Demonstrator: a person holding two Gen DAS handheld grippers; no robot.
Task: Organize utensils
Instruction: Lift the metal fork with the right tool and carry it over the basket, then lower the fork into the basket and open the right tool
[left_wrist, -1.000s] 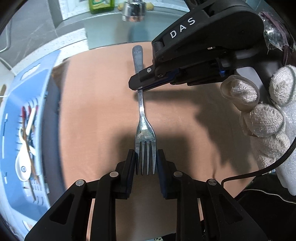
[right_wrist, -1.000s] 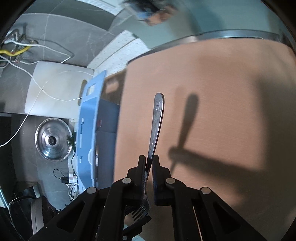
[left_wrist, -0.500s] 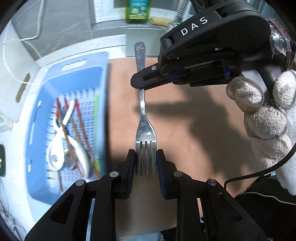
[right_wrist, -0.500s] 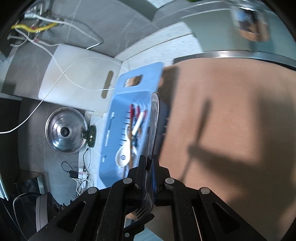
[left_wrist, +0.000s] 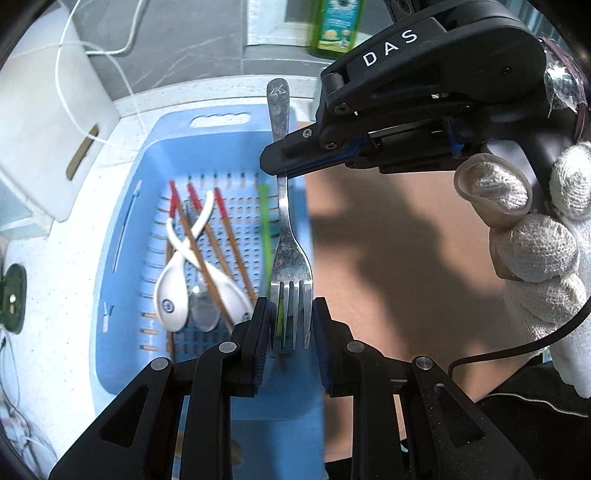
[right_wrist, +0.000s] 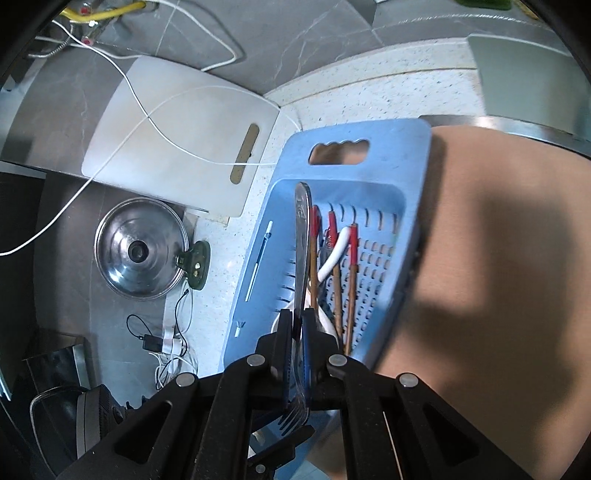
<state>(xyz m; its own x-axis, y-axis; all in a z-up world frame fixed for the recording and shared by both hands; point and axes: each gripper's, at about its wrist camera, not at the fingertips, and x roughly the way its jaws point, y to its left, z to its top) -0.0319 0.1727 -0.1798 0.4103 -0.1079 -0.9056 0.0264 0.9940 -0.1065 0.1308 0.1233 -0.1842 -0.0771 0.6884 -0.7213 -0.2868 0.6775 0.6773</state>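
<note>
Fork (left_wrist: 289, 236) clamped by both tools over blue basket (left_wrist: 122, 236)

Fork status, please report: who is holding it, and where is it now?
Both tongs shut on fork: left tongs at the tines, right tongs on the handle. Fork hangs over blue basket. Basket holds chopsticks, white spoons; drop path crowded.

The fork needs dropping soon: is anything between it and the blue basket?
Nothing visible. The fork, held by both the left gripper and right gripper, hangs over the blue basket, which already holds spoons and chopsticks.
</note>
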